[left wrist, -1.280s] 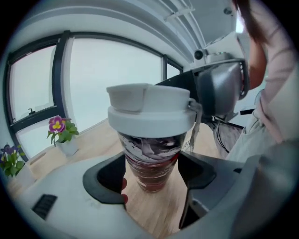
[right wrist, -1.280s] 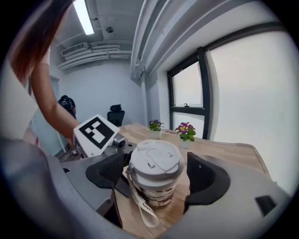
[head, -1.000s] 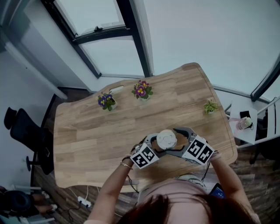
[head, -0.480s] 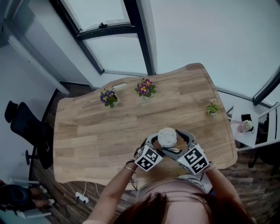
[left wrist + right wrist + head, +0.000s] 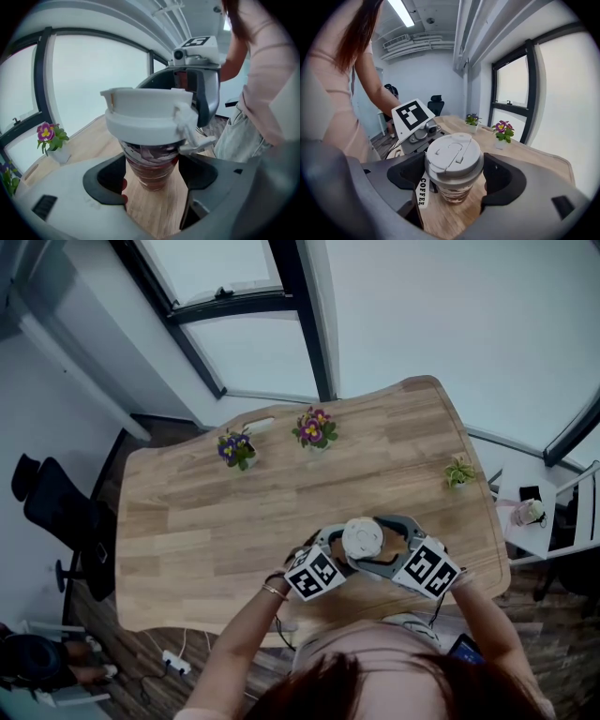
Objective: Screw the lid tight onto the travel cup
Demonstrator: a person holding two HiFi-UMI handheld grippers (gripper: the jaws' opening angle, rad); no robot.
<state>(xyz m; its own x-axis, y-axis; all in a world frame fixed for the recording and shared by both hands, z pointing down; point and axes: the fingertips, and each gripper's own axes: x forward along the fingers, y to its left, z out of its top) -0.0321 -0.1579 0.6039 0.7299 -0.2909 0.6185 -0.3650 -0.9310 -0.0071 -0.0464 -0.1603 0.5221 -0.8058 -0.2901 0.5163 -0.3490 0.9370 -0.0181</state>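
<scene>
The travel cup [image 5: 362, 540] stands near the front edge of the wooden table [image 5: 187, 531], its white lid [image 5: 453, 154] on top. In the left gripper view the left gripper [image 5: 152, 174] is shut on the cup's patterned body [image 5: 150, 164] below the lid [image 5: 145, 117]. In the right gripper view the right gripper [image 5: 454, 174] is shut on the lid's rim, with the cup body [image 5: 454, 191] beneath it. A strap printed "COFFEE" [image 5: 422, 191] hangs at the cup's left side. In the head view the left gripper [image 5: 337, 554] and right gripper [image 5: 382, 549] flank the cup.
Two potted flowers [image 5: 236, 448] [image 5: 314, 430] stand at the table's far edge, and a small green plant [image 5: 458, 472] at the far right. A black office chair [image 5: 56, 512] sits left of the table. A small white side table [image 5: 525, 507] is to the right.
The right gripper's marker cube swung toward me and then back out to the right around the cup, turning on the lid. The left gripper stayed on the cup body.
</scene>
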